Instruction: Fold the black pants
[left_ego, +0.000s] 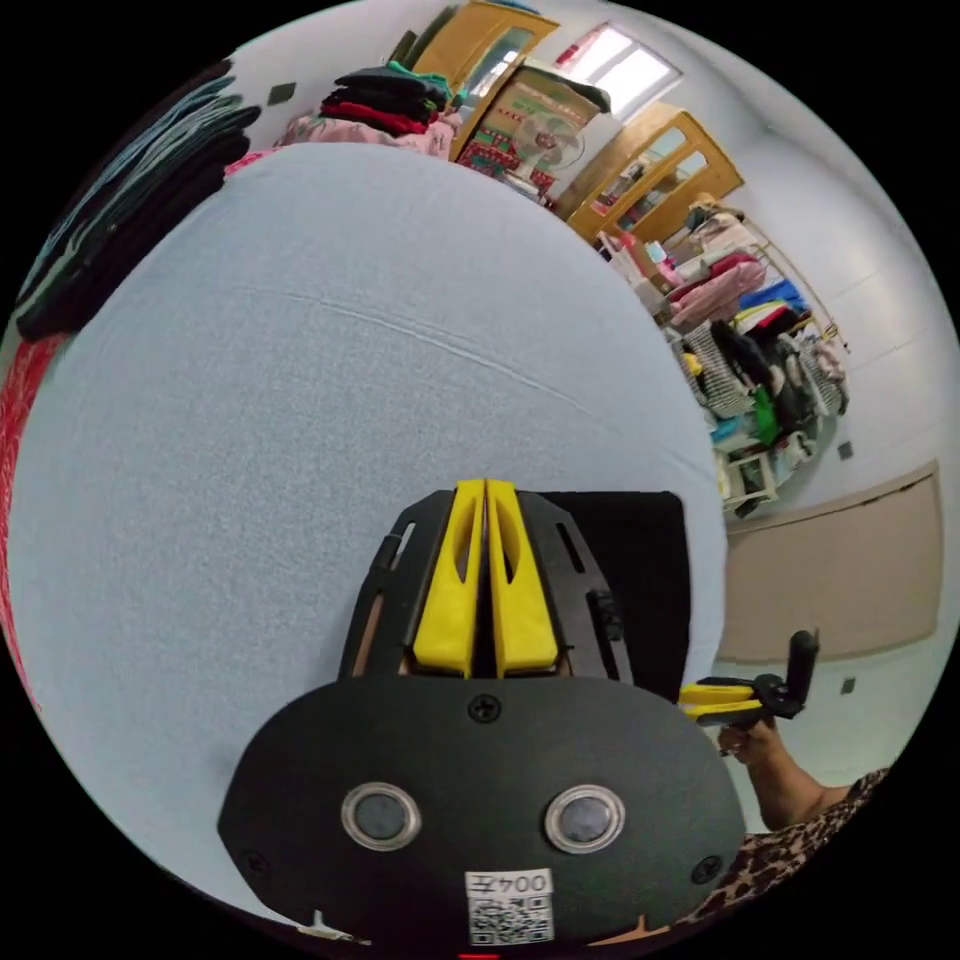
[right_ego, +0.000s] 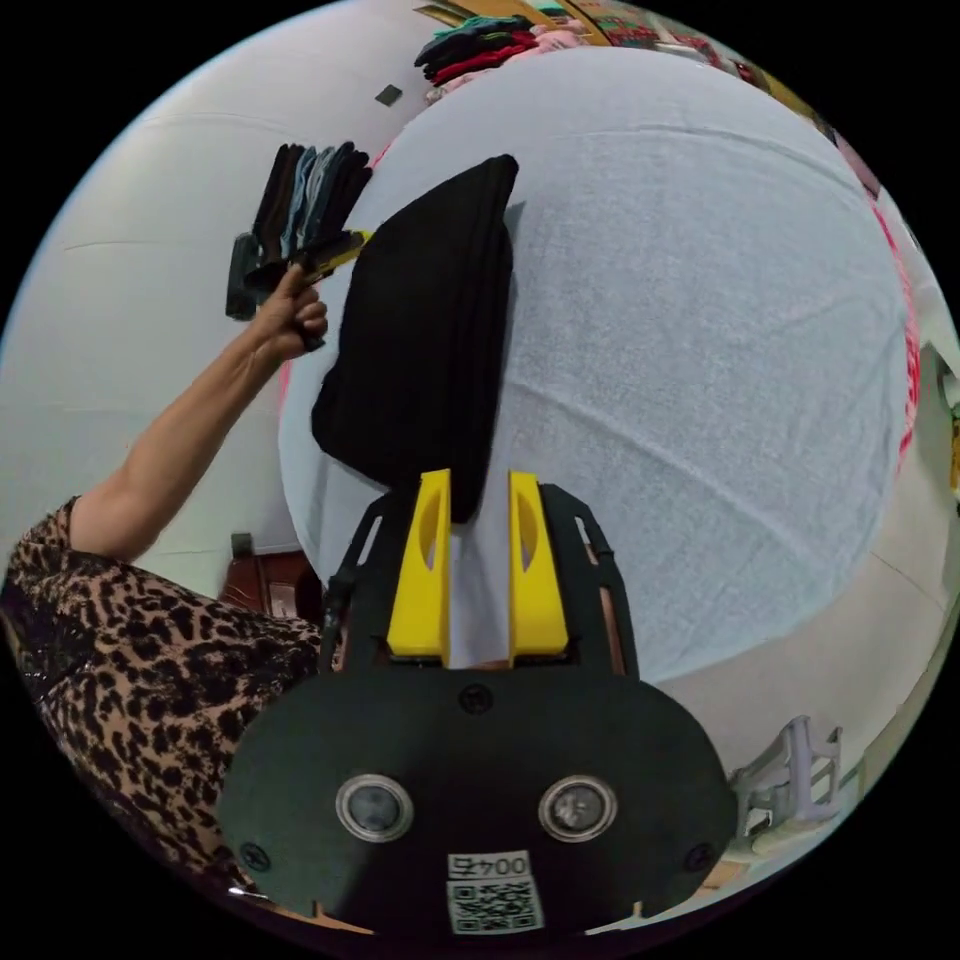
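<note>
In the right gripper view the folded pants (right_ego: 420, 330) lie on the pale sheet (right_ego: 700, 330), centre-left of frame, their near end just beyond the right gripper (right_ego: 478, 490), whose jaws stand apart. In the left gripper view the left gripper (left_ego: 485, 492) has its jaws pressed together, empty, above the sheet

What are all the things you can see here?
black pants: one, black, folded, lying on the sheet near its edge
sheet: one, pale blue-grey, spread over the surface
pile of dark clothes: one stack, black and blue-grey, at the sheet's edge
pile of clothes: one heap, black, red and pink, at the far edge
fan: one, white, behind the far pile
clothes rack: one, mixed colours, by the wall
cabinets: two, yellow-brown wood, along the wall
left gripper: yellow jaws together, beside the pants
right gripper: yellow jaws apart, at the pants' near end
</note>
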